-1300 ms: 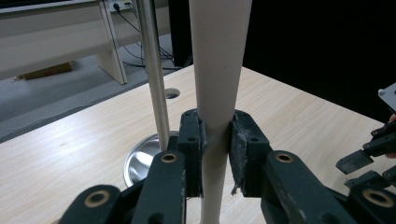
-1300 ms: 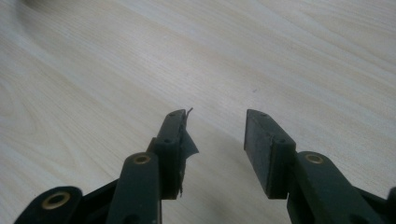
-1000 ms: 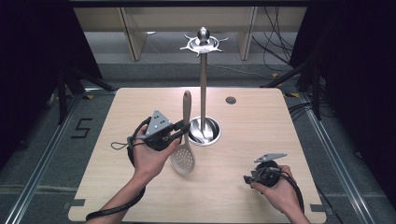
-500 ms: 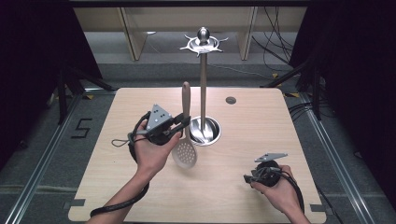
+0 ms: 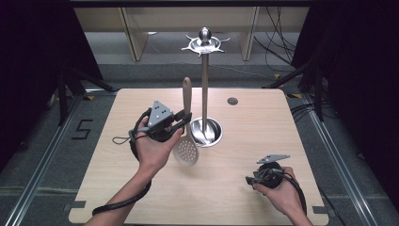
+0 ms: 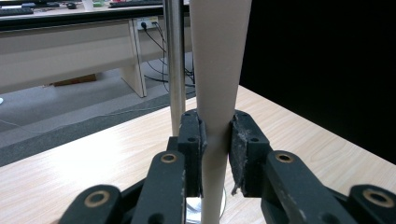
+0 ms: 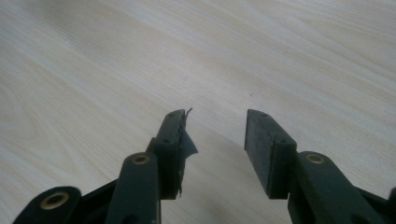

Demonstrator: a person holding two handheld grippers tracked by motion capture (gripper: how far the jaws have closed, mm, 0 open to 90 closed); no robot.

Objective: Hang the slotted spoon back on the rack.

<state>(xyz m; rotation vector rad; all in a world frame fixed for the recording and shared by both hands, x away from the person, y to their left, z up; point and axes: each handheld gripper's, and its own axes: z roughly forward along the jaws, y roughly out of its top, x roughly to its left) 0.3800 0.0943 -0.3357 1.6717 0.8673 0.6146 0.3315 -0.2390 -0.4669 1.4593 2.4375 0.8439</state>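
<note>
Skimmer [image 5: 187,141]: clamped mid-handle in left gripper [image 5: 181,121], upright, handle up, just left of stand [image 5: 205,89] near table [image 5: 263,122] centre. Right gripper [image 5: 249,180]: released, near front-right corner, farther off.

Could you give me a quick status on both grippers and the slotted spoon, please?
Left gripper shut on slotted spoon, handle up, head low. Right gripper open, empty, over table. Steel stand close beside the spoon, apart.
</note>
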